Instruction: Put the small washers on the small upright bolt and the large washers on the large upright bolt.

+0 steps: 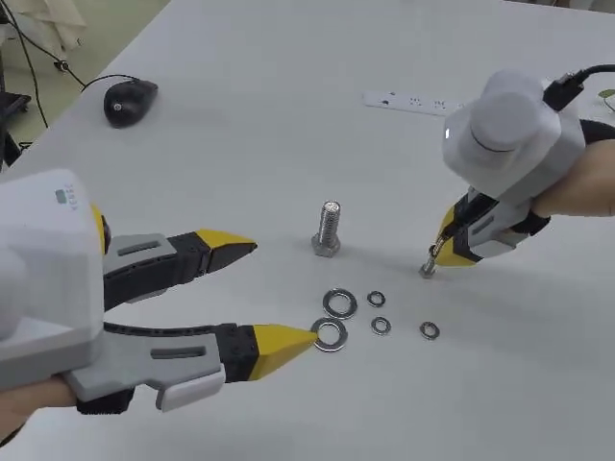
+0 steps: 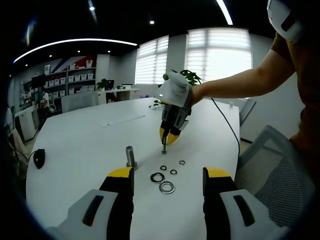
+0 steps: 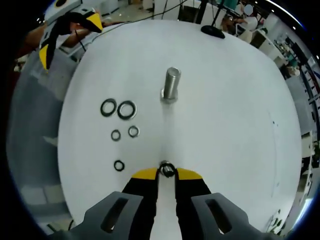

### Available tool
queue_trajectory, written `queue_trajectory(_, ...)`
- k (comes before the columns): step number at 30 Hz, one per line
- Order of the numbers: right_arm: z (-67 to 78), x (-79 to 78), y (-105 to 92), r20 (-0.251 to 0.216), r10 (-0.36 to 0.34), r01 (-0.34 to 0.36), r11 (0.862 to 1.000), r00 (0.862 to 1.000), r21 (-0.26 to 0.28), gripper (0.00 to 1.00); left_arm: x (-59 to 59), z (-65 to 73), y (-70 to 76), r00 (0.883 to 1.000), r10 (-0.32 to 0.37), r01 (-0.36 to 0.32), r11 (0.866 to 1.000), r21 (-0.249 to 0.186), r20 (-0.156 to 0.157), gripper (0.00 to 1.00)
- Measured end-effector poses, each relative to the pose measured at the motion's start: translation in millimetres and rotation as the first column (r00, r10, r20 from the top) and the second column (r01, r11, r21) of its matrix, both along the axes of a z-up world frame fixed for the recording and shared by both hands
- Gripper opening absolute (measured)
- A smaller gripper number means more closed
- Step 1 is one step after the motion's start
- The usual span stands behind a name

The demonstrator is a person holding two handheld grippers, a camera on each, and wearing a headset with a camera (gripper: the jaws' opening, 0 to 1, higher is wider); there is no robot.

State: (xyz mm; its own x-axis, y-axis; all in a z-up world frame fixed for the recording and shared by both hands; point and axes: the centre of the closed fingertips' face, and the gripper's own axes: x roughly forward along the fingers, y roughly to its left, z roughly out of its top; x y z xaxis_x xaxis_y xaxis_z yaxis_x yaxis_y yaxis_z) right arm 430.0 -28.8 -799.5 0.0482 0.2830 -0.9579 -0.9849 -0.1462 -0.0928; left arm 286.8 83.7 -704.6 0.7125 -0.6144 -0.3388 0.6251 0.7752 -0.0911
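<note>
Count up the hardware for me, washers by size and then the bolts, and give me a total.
Large washers: 2
Small washers: 4, three lying loose, one held in the right gripper
Bolts: 2, the large bolt and the small bolt
Total: 8

On the desk (image 1: 240, 115), the large bolt (image 1: 329, 229) stands behind five loose washers (image 1: 339, 303); the small bolt (image 1: 428, 270) stands to its right.
</note>
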Motion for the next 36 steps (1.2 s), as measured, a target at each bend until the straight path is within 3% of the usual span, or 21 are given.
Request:
queue_trajectory(13,-19.7,-2.2,2.0,0.008,0.023,-0.023,1.000,1.000,0.017,0.13,4.0,-2.3,3.8,1.000,0.012,-0.012,1.000,0.007,-0.002,0.54)
queue_trajectory(17,-21.8,-0.8,3.2,0.014,0.014,-0.015,0.999,1.000,0.043,0.19,4.9,-2.2,5.5,1.000,0.018,-0.018,1.000,0.010,0.000,0.55)
queue_trajectory(26,5.8,-2.2,-9.7,0.038,-0.038,0.034,0.993,0.999,0.112,0.21,5.5,-1.6,5.7,1.000,0.028,-0.028,0.999,0.024,0.006,0.55)
queue_trajectory(31,15.6,-12.8,-22.8,0.039,-0.067,0.061,0.989,0.997,0.134,0.21,5.5,2.8,4.8,0.999,0.033,-0.033,0.999,0.021,0.018,0.56)
queue_trajectory(36,16.6,-28.4,-33.7,0.049,-0.054,0.047,0.990,0.997,0.131,0.21,3.5,2.6,7.8,0.999,0.047,-0.047,0.998,0.029,0.009,0.55)
